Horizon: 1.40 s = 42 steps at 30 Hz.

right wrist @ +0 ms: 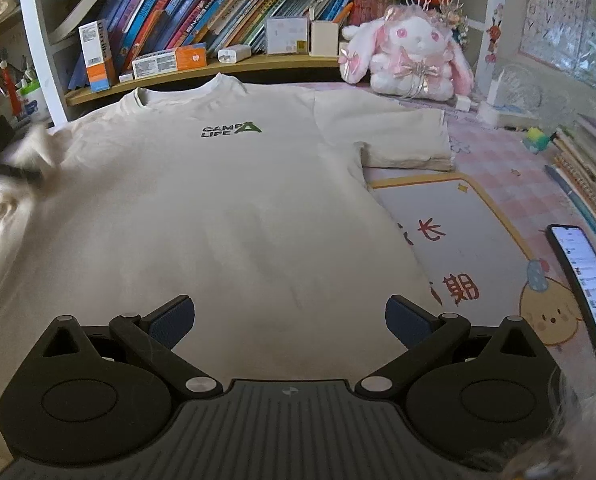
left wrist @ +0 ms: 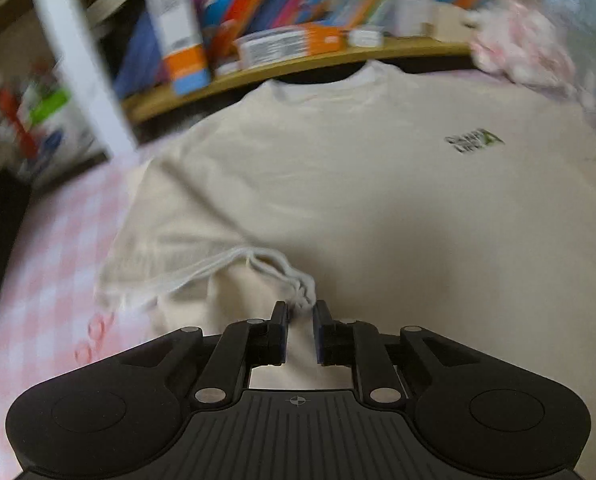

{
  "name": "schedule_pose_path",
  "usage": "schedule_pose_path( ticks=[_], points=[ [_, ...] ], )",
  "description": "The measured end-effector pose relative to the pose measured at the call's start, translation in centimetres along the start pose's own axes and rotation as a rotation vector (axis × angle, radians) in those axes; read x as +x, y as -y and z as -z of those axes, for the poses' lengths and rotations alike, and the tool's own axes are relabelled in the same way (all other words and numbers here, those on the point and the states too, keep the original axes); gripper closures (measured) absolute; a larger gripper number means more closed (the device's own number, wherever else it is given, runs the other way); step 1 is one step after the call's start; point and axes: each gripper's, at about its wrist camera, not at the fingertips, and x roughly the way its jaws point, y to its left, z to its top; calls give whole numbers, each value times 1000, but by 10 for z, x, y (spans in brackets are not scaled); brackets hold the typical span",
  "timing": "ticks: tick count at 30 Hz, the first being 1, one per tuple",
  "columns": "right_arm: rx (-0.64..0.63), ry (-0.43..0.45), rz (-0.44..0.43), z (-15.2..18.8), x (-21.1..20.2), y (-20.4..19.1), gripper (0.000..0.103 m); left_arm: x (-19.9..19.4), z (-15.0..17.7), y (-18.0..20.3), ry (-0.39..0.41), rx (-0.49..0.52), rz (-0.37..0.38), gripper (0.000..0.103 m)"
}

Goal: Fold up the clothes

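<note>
A cream T-shirt (right wrist: 234, 200) lies spread front up across the counter (right wrist: 494, 160), which wears a pink checked cover, and the shirt's collar points toward the wooden shelf (right wrist: 234, 66) at the back. Everything here sits around that shirt: its small green-and-black chest print (right wrist: 230, 128) is just below the collar, one short sleeve (right wrist: 402, 136) lies flat out to the side, and beyond that sleeve a pink-and-white plush rabbit (right wrist: 414, 56) leans by the shelf. Beside the shirt's lower edge is a cartoon desk mat (right wrist: 470, 248), and past the mat a phone (right wrist: 586, 280) with its screen lit. Behind the collar, books (right wrist: 202, 12) and small boxes line the shelf. The right gripper (right wrist: 290, 316) hangs over the lower middle of the shirt with its jaws spread wide and nothing between them. The left gripper (left wrist: 301, 320) is over the shirt's other sleeve (left wrist: 170, 256), where the white hem is bunched up; its jaws stand a narrow gap apart, released, with a rumple of the hem right at the tips and the pads not pressing on it. The left view is blurred, the shelf and boxes smeared.
</note>
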Motion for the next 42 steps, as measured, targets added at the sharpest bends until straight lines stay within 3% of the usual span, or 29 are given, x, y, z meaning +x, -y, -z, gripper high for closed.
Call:
schedule_pose_path(
  ticks=[4, 5, 9, 13, 16, 18, 19, 20, 21, 22, 25, 28, 30, 31, 35, 38, 42],
  points=[
    [-17, -25, -33, 3, 6, 6, 0, -19, 17, -37, 68, -291, 87, 46],
    [-18, -32, -40, 4, 7, 8, 0, -22, 21, -47, 86, -359, 103, 43],
    [-2, -45, -41, 6, 11, 15, 0, -21, 33, -87, 128, -634, 132, 43],
    [15, -66, -35, 8, 15, 21, 0, -1, 42, -132, 159, -1001, 182, 48],
    [7, -70, -34, 9, 15, 20, 0, 15, 38, -148, 161, -1088, 139, 48],
    [0, -73, -31, 10, 14, 20, 0, 24, 35, -153, 152, -1116, 100, 53],
    [-2, -74, -29, 10, 13, 20, 0, 29, 33, -157, 158, -1128, 84, 66],
    [-1, -74, -26, 11, 13, 20, 0, 31, 30, -158, 146, -1136, 63, 88],
    [2, -74, -23, 12, 13, 21, 0, 33, 27, -159, 136, -1142, 42, 99],
    [10, -75, -18, 12, 13, 23, 0, 30, 23, -157, 148, -1129, 25, 103],
    [35, -79, -1, 13, 14, 28, 0, 21, -6, -134, 224, -997, 26, 103],
    [64, -95, 11, 13, 18, 32, 0, 26, -47, -89, 275, -813, 174, 100],
    [64, -99, 7, 11, 21, 31, 0, 30, -68, -61, 256, -689, 256, 95],
    [59, -97, 3, 9, 22, 29, 0, 29, -67, -62, 266, -687, 271, 92],
    [31, -83, -16, 6, 22, 23, 0, 22, -61, -68, 305, -684, 324, 54],
    [42, -88, -17, 7, 23, 25, 0, 18, -40, -87, 267, -722, 213, 55],
    [77, -96, -7, 5, 28, 31, 0, 19, -16, -87, 163, -618, 32, 55]
  ],
)
